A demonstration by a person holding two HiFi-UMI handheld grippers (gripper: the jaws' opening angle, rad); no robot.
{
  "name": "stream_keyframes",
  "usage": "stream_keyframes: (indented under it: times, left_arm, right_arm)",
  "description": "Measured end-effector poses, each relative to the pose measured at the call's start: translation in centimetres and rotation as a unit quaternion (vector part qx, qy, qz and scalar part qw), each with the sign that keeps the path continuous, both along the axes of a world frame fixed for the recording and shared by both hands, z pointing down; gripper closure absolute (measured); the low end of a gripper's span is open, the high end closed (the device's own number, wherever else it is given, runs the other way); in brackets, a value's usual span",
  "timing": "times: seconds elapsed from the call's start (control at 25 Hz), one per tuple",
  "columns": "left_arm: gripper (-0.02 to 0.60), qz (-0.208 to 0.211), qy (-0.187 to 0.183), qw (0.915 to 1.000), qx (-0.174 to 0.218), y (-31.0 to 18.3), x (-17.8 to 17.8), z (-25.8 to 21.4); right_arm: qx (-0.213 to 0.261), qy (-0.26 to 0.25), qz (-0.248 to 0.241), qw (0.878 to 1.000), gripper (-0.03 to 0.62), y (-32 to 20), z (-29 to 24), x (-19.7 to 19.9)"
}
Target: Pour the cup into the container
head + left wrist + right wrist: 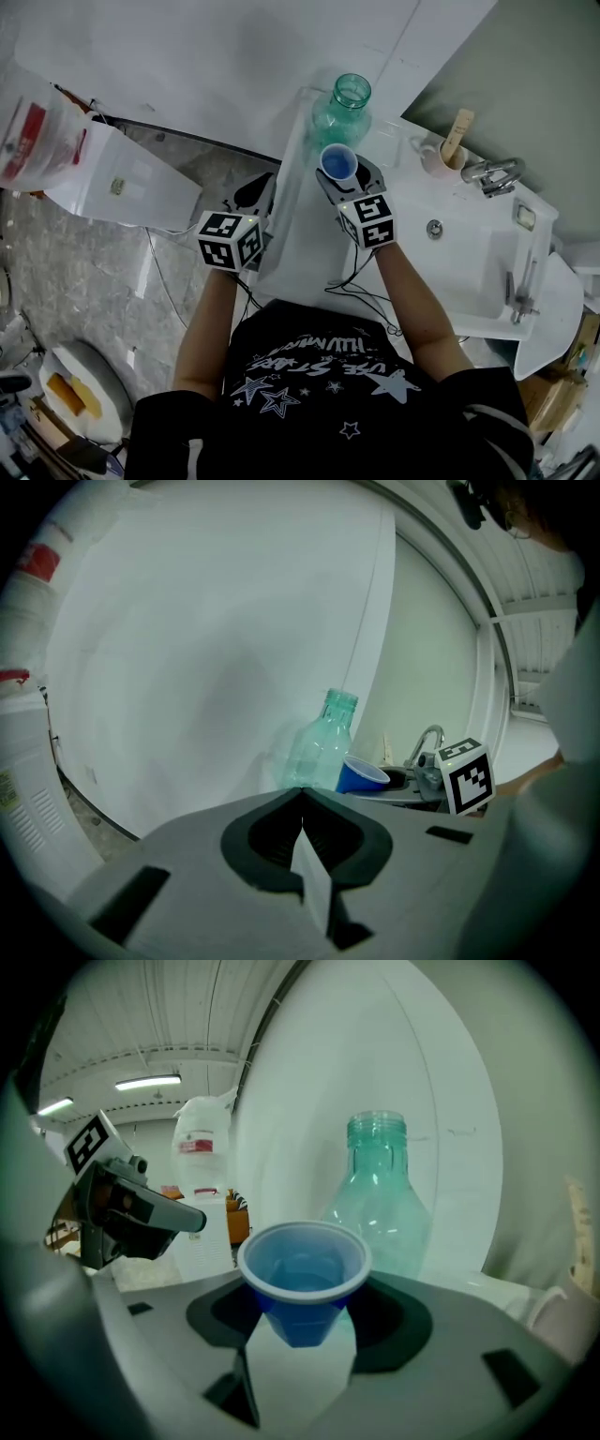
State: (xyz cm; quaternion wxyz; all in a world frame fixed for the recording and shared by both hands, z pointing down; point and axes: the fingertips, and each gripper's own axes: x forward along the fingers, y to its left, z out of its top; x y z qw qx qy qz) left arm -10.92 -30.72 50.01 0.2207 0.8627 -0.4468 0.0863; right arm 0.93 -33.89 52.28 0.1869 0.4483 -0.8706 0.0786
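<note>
A small blue cup (337,162) (303,1279) stands upright between the jaws of my right gripper (339,178) (302,1321), which is shut on it; clear liquid shows inside. Just beyond the cup stands a green-tinted clear bottle (343,109) (378,1199) with an open neck, on the white counter (309,234) by the wall. My left gripper (251,195) (302,841) hangs left of the counter's edge, its jaws together with nothing between them. In the left gripper view the bottle (322,742) and the cup (362,775) show to the right ahead.
A white sink basin (469,253) with a metal tap (494,173) lies right of the cup. A mug holding a wooden stick (444,152) stands behind the basin. A white unit (122,178) and a bag (33,131) stand at the left on the floor.
</note>
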Motion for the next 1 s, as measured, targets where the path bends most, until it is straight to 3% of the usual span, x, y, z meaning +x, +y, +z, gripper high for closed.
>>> stream_keyframes:
  times: [0.6, 1.0]
  left_arm:
    - [0.570, 0.012, -0.004, 0.9998, -0.017, -0.9, -0.6, 2.2]
    - [0.569, 0.011, -0.005, 0.9997, -0.021, -0.5, -0.8, 2.7]
  right_arm:
    - [-0.040, 0.029, -0.038, 0.998, 0.316, 0.2, 5.5, -2.9]
    - [-0.041, 0.022, -0.011, 0.999, 0.303, 0.0, 6.6, -2.3]
